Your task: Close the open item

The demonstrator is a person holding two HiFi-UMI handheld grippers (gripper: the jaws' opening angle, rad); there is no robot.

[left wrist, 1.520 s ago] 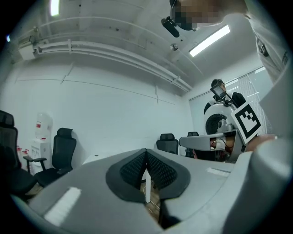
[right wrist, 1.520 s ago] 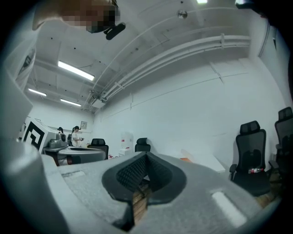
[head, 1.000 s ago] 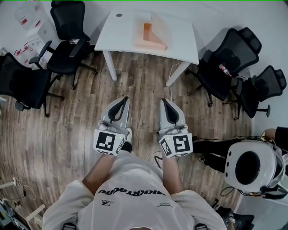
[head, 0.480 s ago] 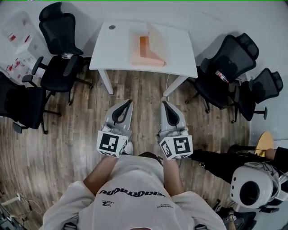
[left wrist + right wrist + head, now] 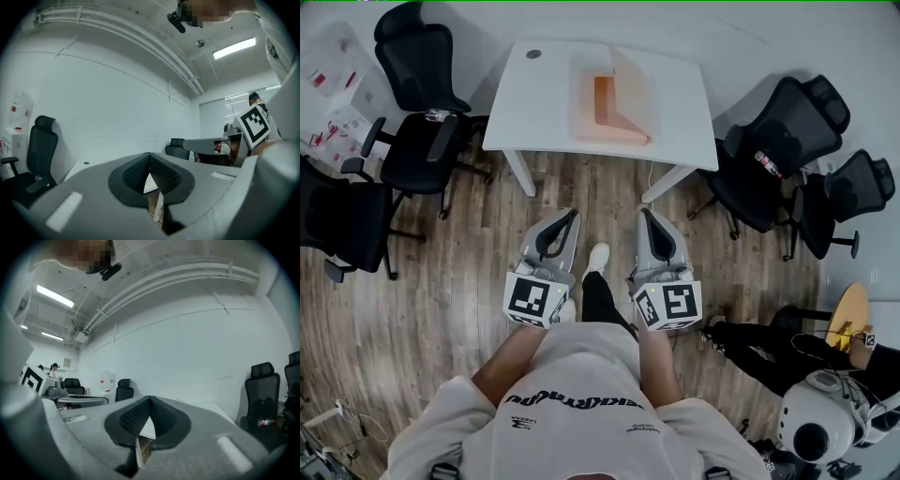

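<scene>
1. Stands on a wood floor [image 5: 441, 281], facing a white surface [image 5: 544, 94] set against the wall.
2. Finds the orange box [image 5: 614, 103] on that surface, near its middle and well apart from both claws.
3. Reads that box as open: a deeper orange panel rises inside a paler, see-through shell, but the rest is too small to make out.
4. Holds the left claw [image 5: 568, 215] out over the floor, short of the surface's front edge, tips pointing toward it.
5. Shows, in the left gripper view, that claw's jaws brought together, dark ribbed pads [image 5: 136, 171] meeting at the tips, with nothing caught between them.
6. Holds the right claw [image 5: 644, 211] beside the left one, roughly parallel, also over bare floor.
7. Shows the same in the right gripper view: jaws closed tip to tip, gripping nothing, only floor and the edge of the surface seen through the gap behind the tips.
8. Puts one white shoe [image 5: 597, 255] forward on the floor, between the two claws.
9. Has black office chairs [image 5: 422, 150] on the left of the surface and more of them on the right.
10. Shares the room with another person at the lower right, who wears a white helmet [image 5: 811, 429] and dark trousers.
</scene>
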